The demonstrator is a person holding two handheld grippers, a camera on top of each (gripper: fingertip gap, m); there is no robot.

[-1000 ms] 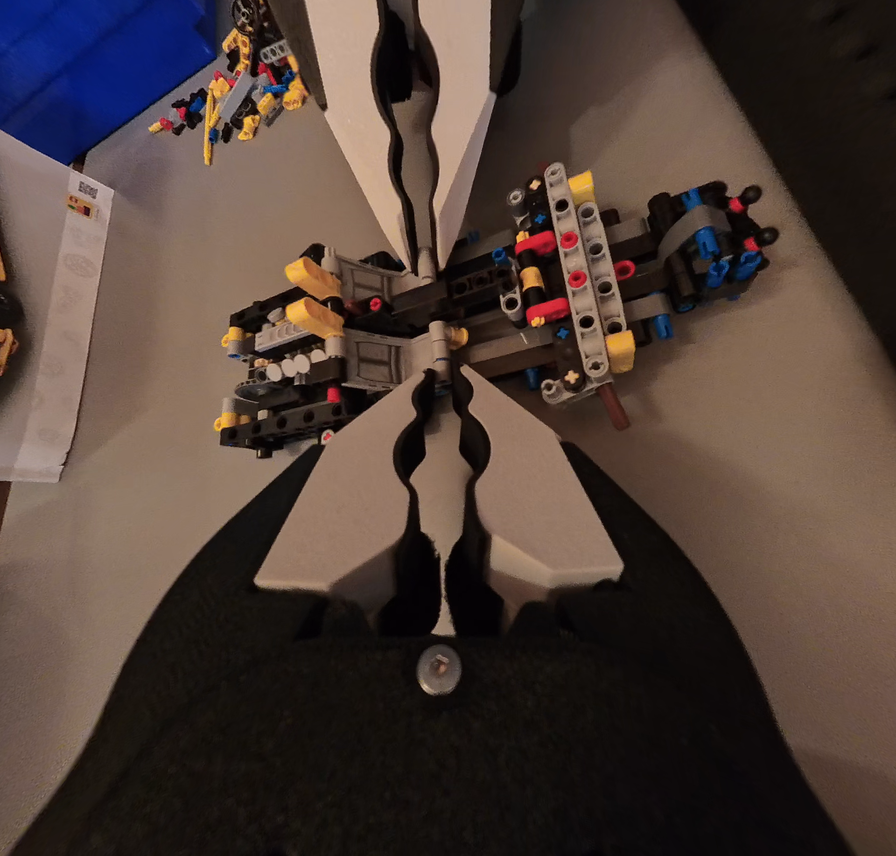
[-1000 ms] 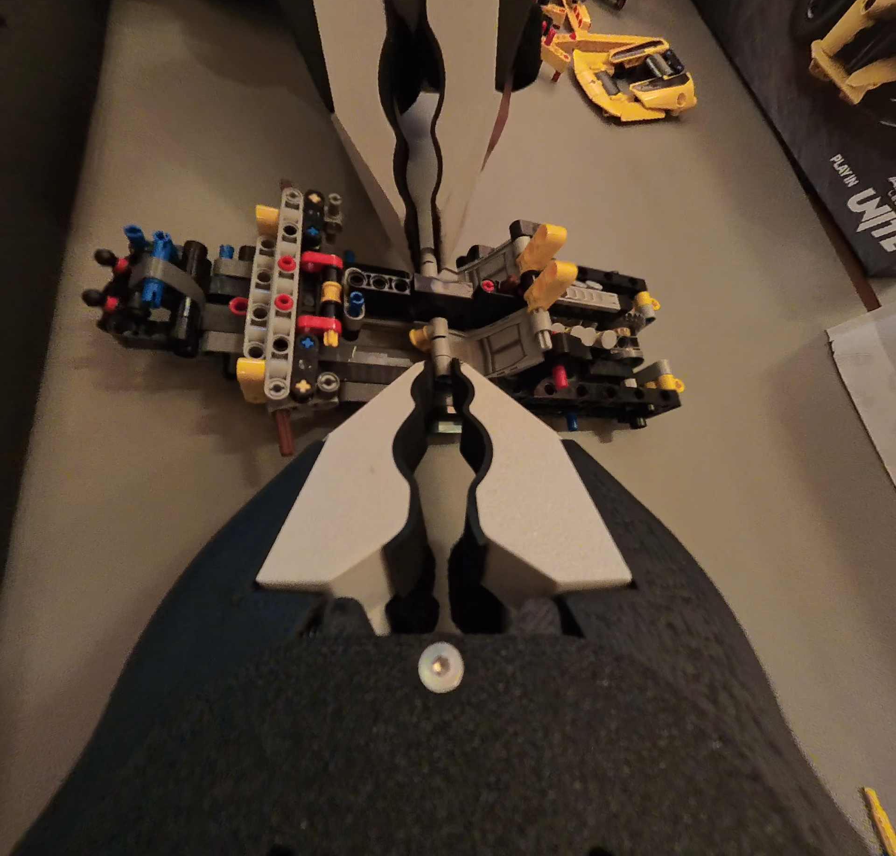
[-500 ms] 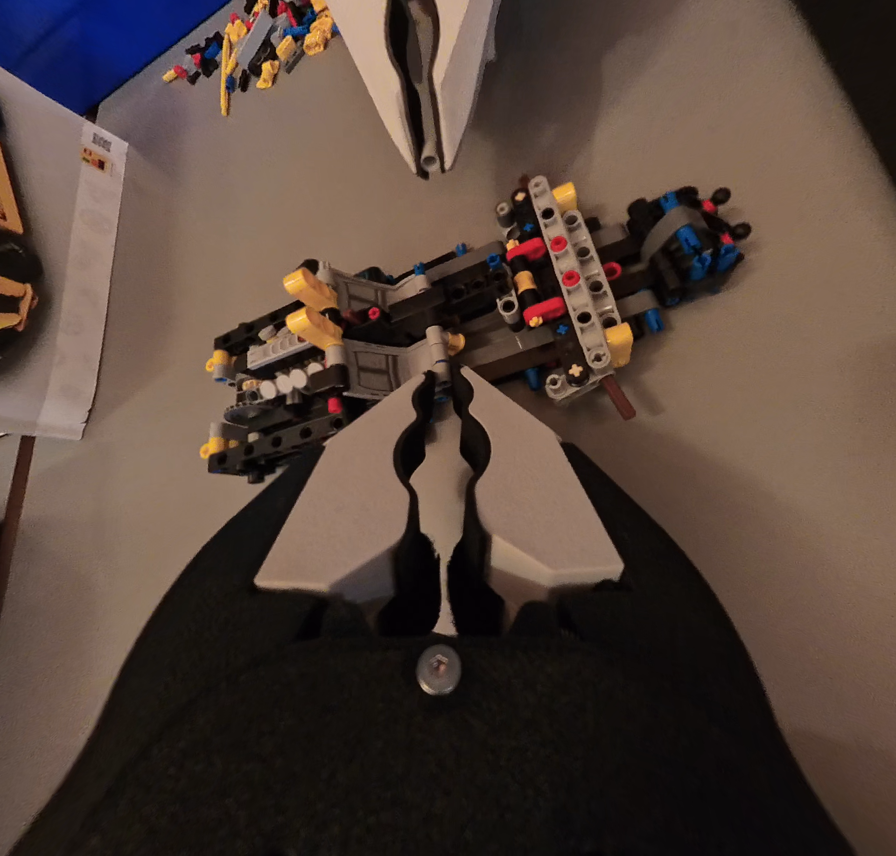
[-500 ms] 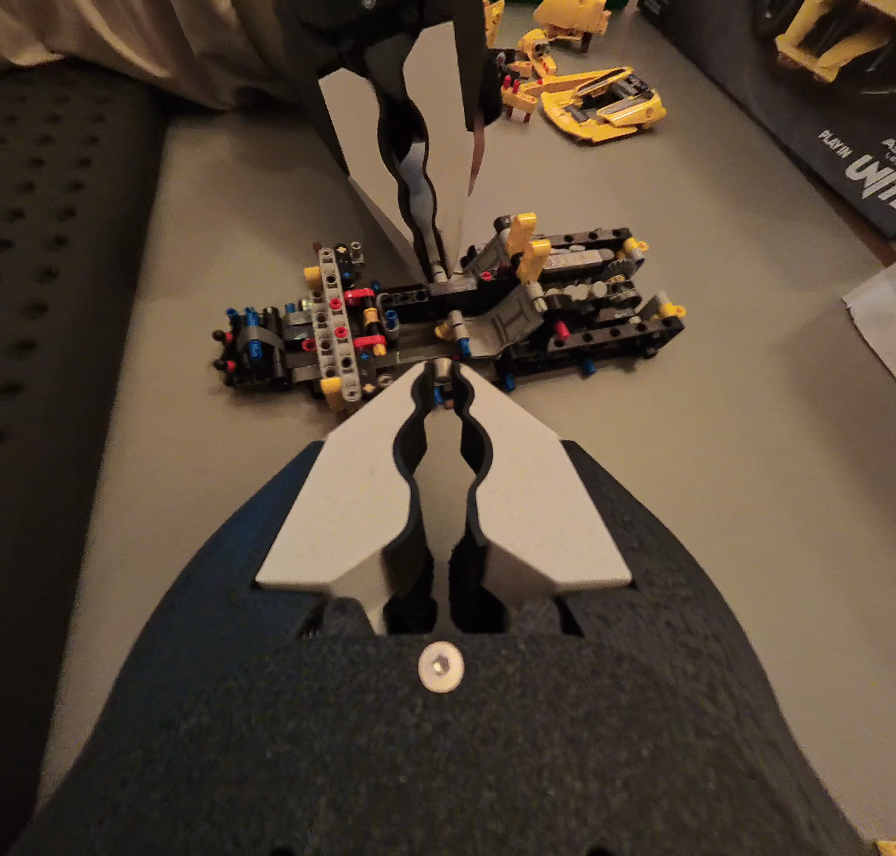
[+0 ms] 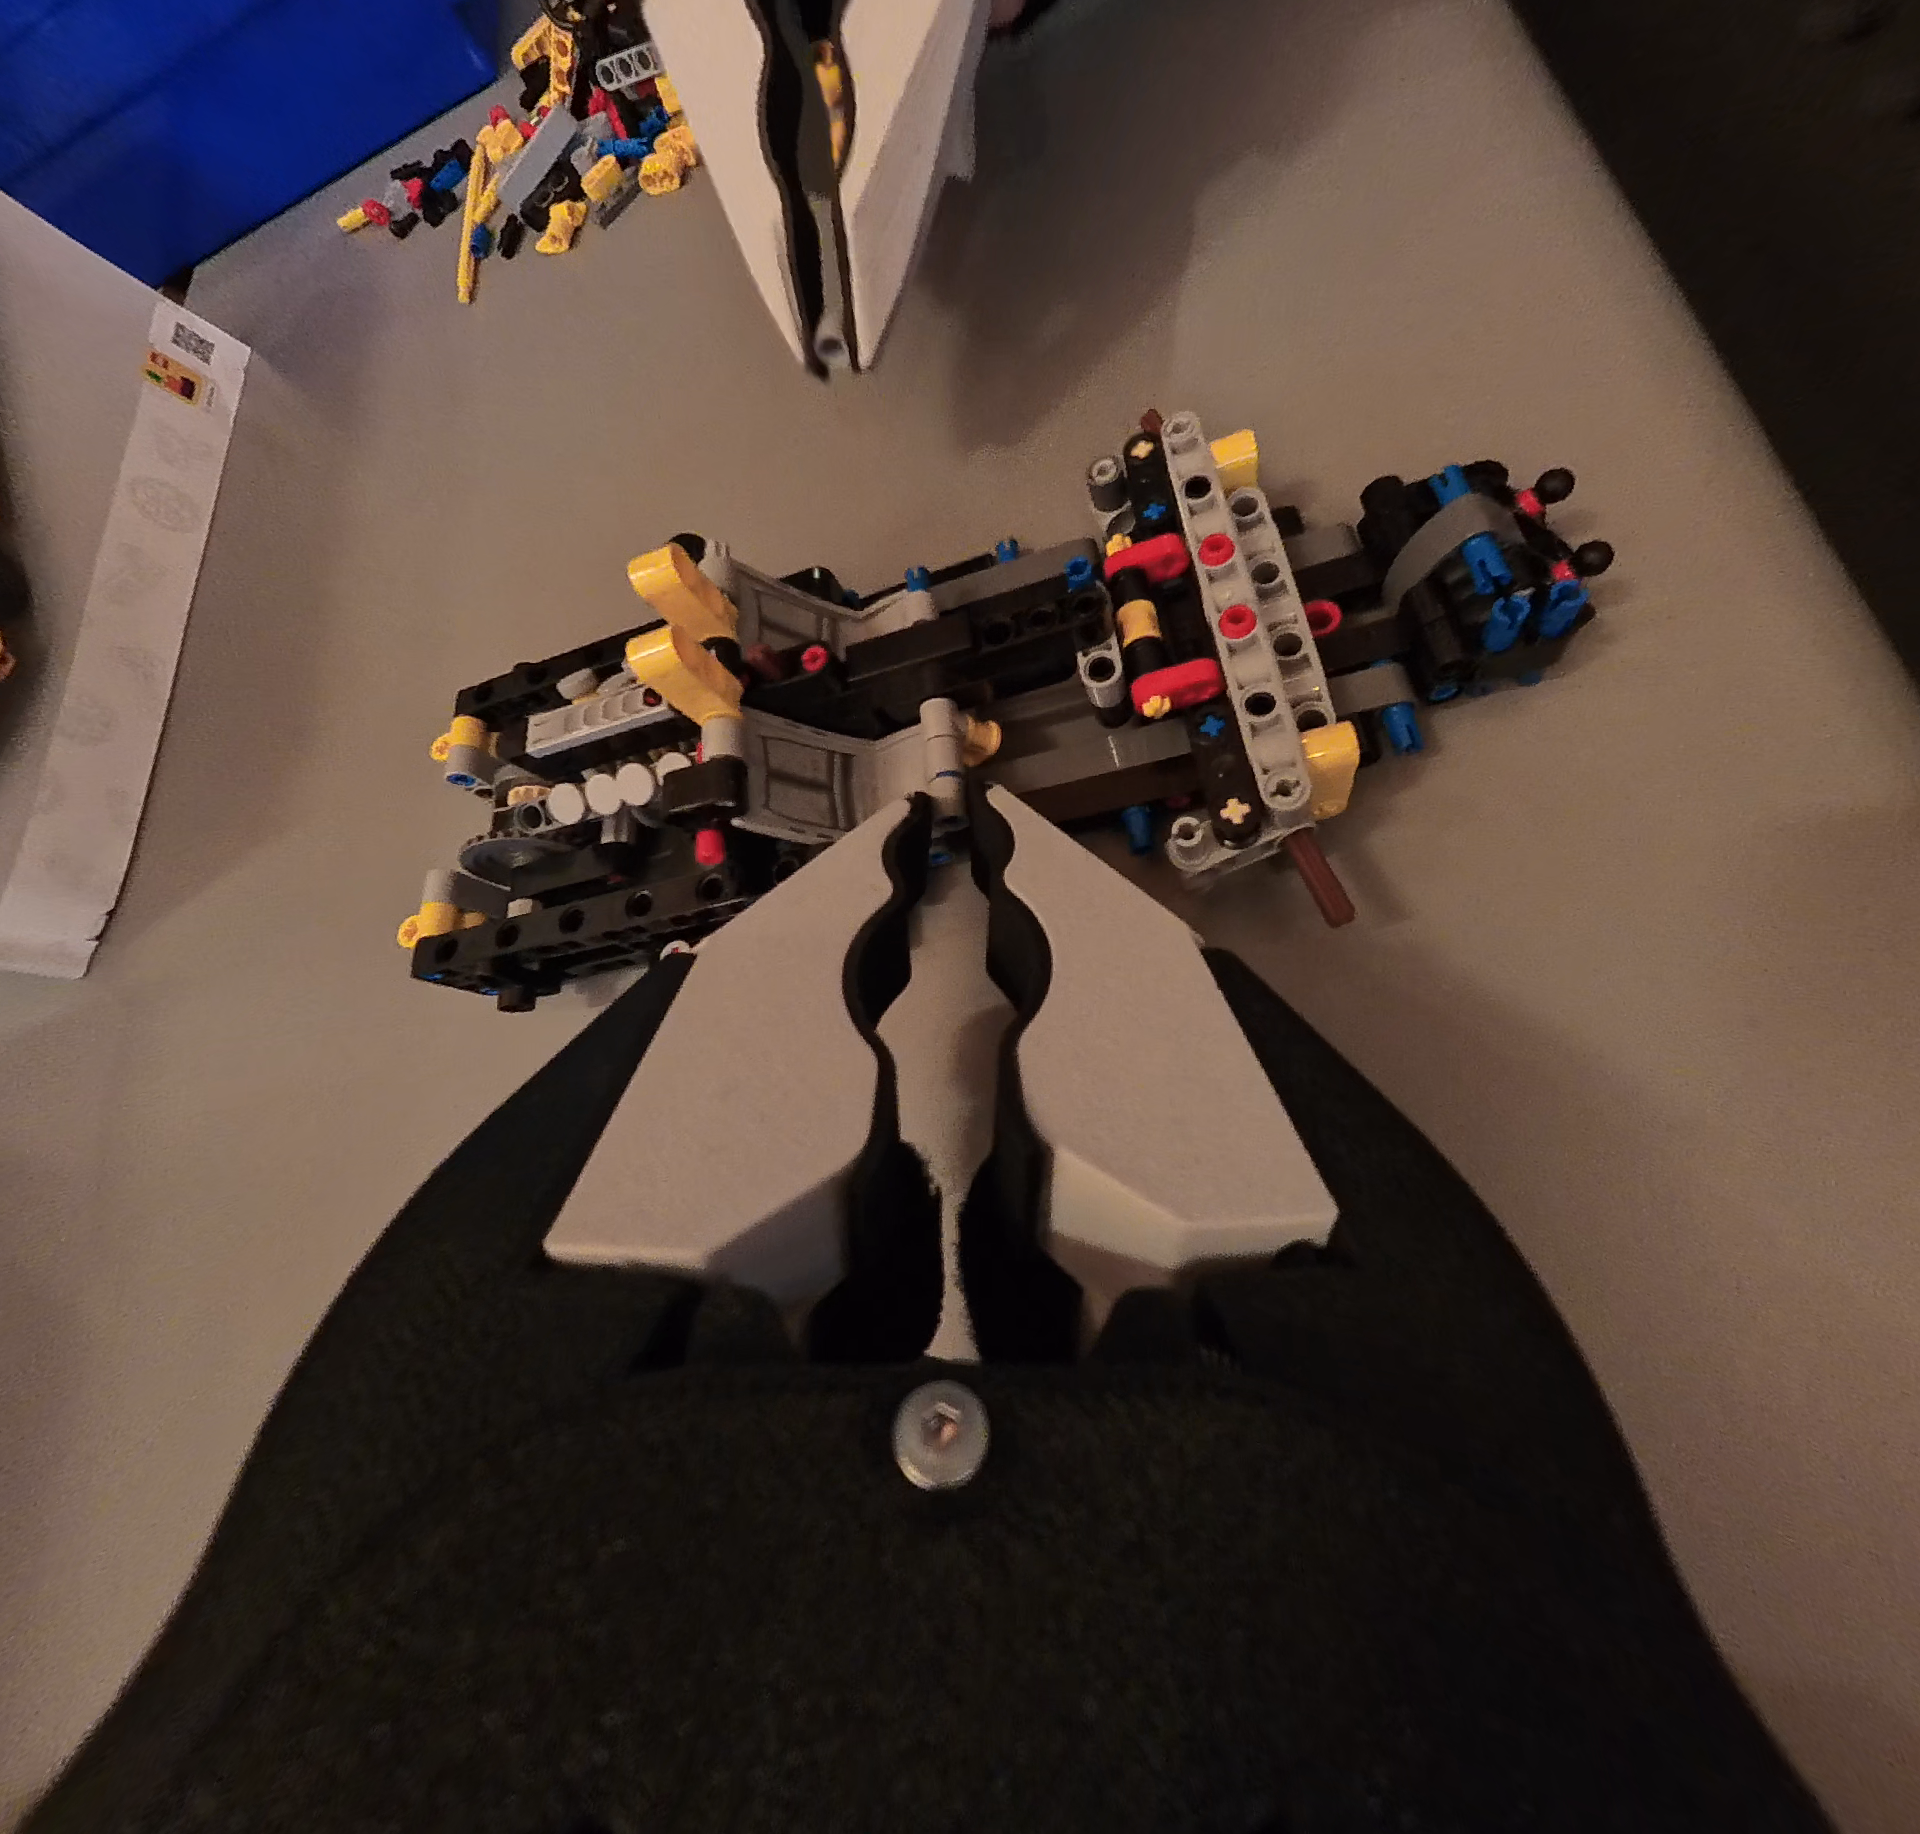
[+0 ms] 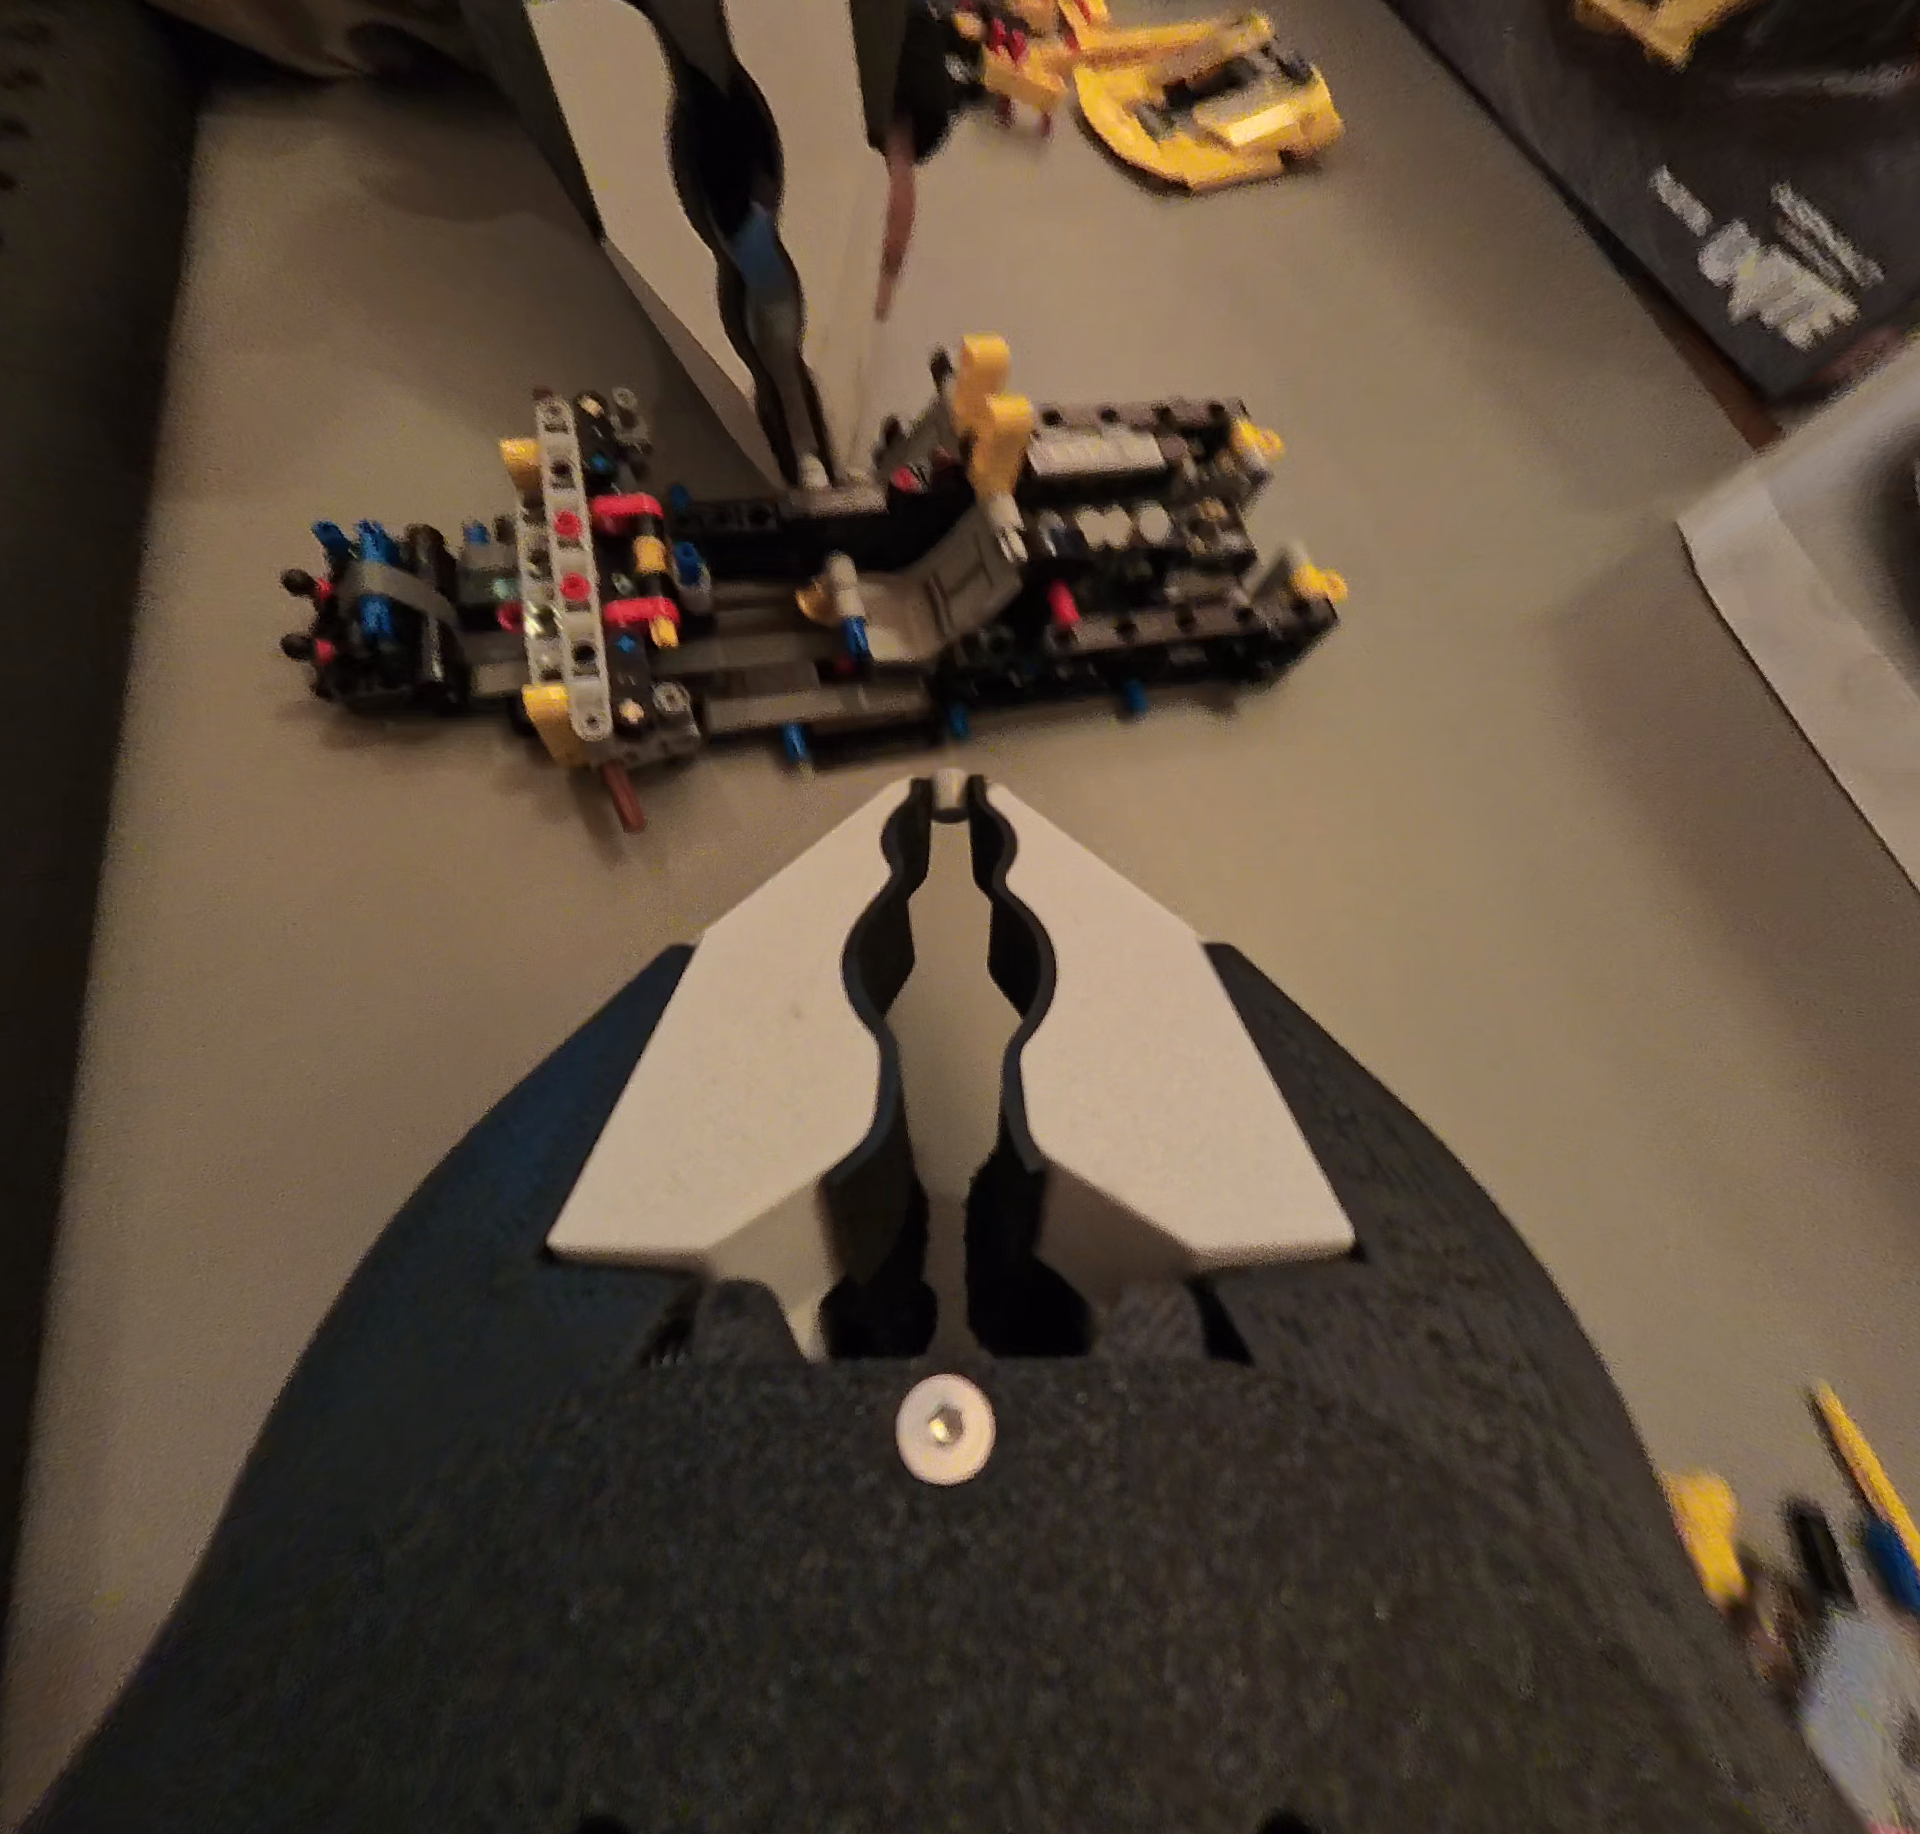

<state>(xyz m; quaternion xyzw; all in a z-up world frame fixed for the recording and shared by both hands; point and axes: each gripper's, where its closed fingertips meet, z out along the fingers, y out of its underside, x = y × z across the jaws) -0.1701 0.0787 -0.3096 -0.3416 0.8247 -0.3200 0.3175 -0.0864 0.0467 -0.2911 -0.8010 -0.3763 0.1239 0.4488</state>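
A black, grey, yellow and red brick-built chassis (image 5: 1039, 662) lies on the grey table; it also shows in the right wrist view (image 6: 831, 579). My left gripper (image 5: 943, 810) is shut on a grey connector at the chassis's near side, and appears at the top of the right wrist view (image 6: 816, 470). My right gripper (image 6: 945, 792) is shut on a small light-grey pin (image 6: 945, 785), held clear of the chassis above the table. In the left wrist view this gripper (image 5: 828, 356) hangs beyond the chassis with the pin (image 5: 828, 342) at its tips.
A blue bin (image 5: 208, 70), a pile of loose parts (image 5: 551, 163) and a paper sheet (image 5: 114, 641) lie far left. A yellow body part (image 6: 1205, 111) and a dark box (image 6: 1662, 122) lie beyond. Loose pieces (image 6: 1787, 1535) sit near right. A dark perforated surface (image 6: 62, 537) borders the table. One gripper's finger ends stand about 10 centimetres off the other's.
My right gripper has drawn back from the chassis with the small grey pin in its tips. My left gripper has stayed shut on the chassis connector.
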